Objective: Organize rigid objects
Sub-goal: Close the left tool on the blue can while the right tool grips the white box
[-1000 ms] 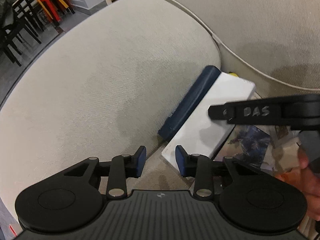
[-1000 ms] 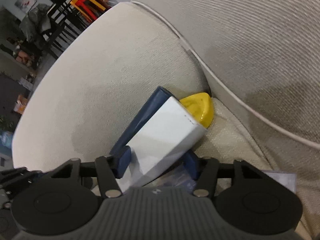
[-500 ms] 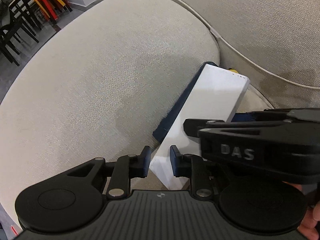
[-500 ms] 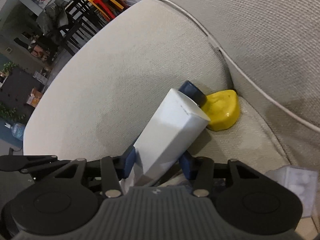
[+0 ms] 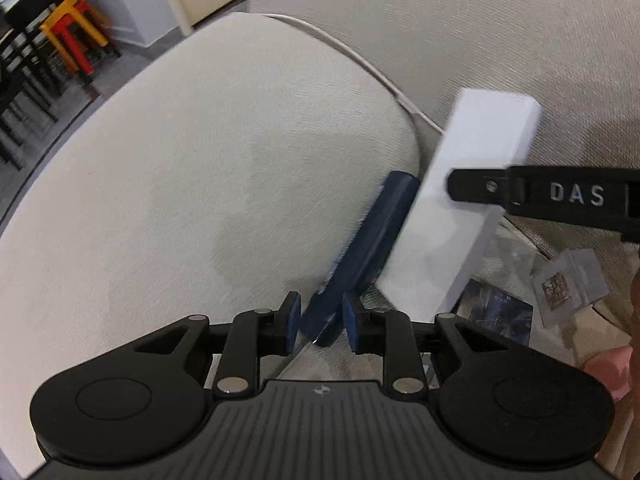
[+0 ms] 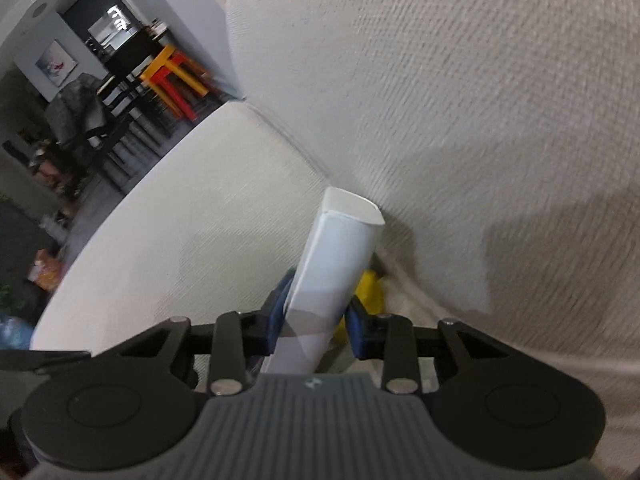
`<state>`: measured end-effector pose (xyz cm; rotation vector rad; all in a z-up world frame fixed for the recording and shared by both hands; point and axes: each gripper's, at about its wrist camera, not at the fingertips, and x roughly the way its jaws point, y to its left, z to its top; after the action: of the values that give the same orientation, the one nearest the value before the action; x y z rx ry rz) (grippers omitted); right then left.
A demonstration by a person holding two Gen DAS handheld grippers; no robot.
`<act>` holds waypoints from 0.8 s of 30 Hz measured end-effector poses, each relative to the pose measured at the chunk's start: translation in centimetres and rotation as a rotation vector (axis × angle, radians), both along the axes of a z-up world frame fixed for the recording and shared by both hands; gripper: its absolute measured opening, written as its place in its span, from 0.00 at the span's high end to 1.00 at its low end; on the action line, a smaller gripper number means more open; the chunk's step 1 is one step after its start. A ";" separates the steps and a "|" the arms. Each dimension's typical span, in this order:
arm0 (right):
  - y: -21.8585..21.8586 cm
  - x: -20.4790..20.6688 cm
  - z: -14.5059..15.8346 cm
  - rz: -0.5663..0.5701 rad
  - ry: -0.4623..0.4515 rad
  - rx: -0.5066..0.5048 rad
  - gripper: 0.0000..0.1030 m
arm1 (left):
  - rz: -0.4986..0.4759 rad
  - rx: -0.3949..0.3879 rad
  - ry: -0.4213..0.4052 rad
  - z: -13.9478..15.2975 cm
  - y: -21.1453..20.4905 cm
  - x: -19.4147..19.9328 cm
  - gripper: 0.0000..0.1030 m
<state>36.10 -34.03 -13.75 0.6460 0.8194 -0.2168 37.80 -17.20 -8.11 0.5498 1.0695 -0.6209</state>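
Observation:
A long white box (image 6: 336, 264) is gripped in my right gripper (image 6: 314, 330), raised off the sofa and tilted; it also shows in the left wrist view (image 5: 460, 208), with the right gripper's black finger (image 5: 560, 196) across it. A dark blue case (image 5: 360, 256) lies on the sofa seat in the corner by the armrest. My left gripper (image 5: 319, 326) has its pads either side of the case's near end, close on it. A yellow object (image 6: 370, 292) lies behind the white box.
The beige sofa armrest (image 5: 180, 180) rises at left and the backrest (image 5: 460, 32) behind. A white cable (image 5: 360, 60) runs along the seam. Clear plastic cases (image 5: 568, 284) and a printed card (image 5: 500, 316) lie on the seat at right. Chairs and stools (image 5: 72, 36) stand far left.
My right gripper lifted the white box off the blue case and tilted it upright. My left gripper moved onto the near end of the uncovered blue case.

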 end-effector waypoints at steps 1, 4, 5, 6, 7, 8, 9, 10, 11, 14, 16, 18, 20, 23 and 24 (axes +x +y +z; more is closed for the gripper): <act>0.1 0.1 0.0 0.000 -0.001 -0.008 0.68 | -0.019 0.005 0.001 -0.4 -0.4 0.2 0.68; 0.4 0.0 0.1 -0.003 0.001 -0.015 0.68 | -0.072 0.015 -0.004 -1.3 -1.4 0.5 0.62; 0.2 0.0 0.1 -0.004 0.001 -0.011 0.67 | -0.085 0.018 -0.006 -1.7 -1.6 0.5 0.61; 0.2 0.4 0.1 -0.005 0.003 -0.006 0.67 | -0.097 0.021 -0.006 -2.1 -1.7 0.6 0.60; 0.2 0.5 0.1 -0.006 0.002 -0.003 0.67 | -0.112 0.026 -0.005 -2.5 -2.1 0.8 0.60; 0.3 0.6 0.1 -0.006 0.003 -0.005 0.67 | -0.127 0.033 -0.008 -2.9 -2.5 1.0 0.60; 0.4 0.7 0.1 -0.003 0.003 -0.014 0.67 | -0.141 0.041 -0.011 -3.3 -2.9 1.0 0.59; 0.9 0.7 0.4 -0.001 0.004 -0.023 0.66 | -0.153 0.053 -0.015 -3.6 -3.2 1.0 0.59; 1.0 0.6 0.5 0.002 0.009 -0.030 0.66 | -0.169 0.068 -0.024 -3.8 -3.5 0.9 0.59; 1.1 0.8 0.3 0.008 0.021 -0.013 0.66 | -0.182 0.085 -0.031 -4.0 -3.8 1.0 0.55; 1.1 1.1 0.3 0.010 0.028 -0.013 0.66 | -0.173 0.088 -0.034 -4.2 -3.9 1.2 0.54; 1.2 1.0 0.5 0.014 0.031 -0.021 0.66 | -0.193 0.113 -0.054 -4.4 -4.3 0.8 0.54; 1.1 0.9 0.7 0.017 0.027 -0.025 0.66 | -0.238 0.149 -0.082 -4.3 -4.8 0.4 0.54; 0.7 0.6 0.7 0.022 0.022 -0.014 0.67 | -0.262 0.174 -0.094 -4.4 -5.2 0.5 0.49; 0.7 0.6 0.7 0.028 0.020 -0.017 0.67 | -0.261 0.175 -0.096 -4.5 -5.3 0.7 0.48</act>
<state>36.69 -33.35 -13.07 0.6166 0.8448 -0.2047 38.50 -22.48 -12.57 0.8729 0.9745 -0.7249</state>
